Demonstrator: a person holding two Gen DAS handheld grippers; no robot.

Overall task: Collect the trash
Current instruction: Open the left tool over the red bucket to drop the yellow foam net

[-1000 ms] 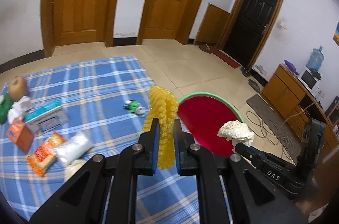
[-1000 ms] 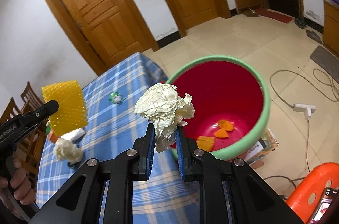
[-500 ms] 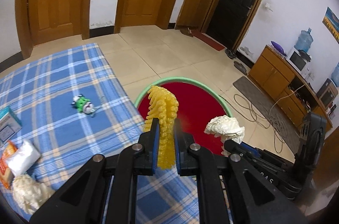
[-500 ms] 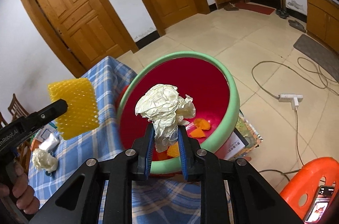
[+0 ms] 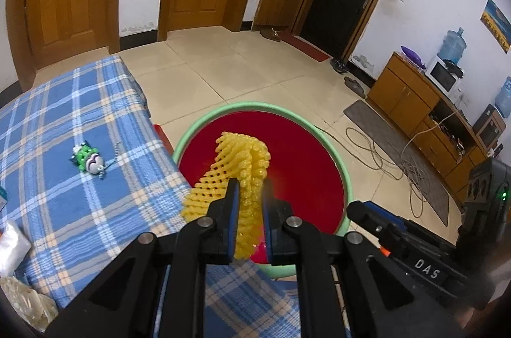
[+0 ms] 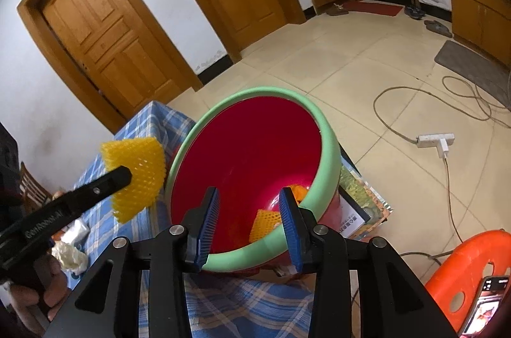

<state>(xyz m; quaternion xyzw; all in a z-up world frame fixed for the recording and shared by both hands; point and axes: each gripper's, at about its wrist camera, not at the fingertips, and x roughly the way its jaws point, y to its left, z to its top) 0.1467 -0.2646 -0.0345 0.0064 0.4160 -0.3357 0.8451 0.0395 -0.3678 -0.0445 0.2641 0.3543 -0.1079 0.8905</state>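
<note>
Trash bin (image 6: pixel 329 146) stands on tiled floor (image 6: pixel 367 76) beside blue-checked tablecloth (image 5: pixel 80 120).

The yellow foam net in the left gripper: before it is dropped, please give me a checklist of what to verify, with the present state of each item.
1. Left gripper shut on the yellow foam net: ok.
2. Net above the opening of the red bin: cannot tell; the right wrist view shows it beside the green rim, over the blue checked cloth.
3. Right gripper empty, jaws opening: ok.
4. Bin has room: ok, only some orange pieces at the bottom.
5. Right gripper clear of the left one: ok.
</note>
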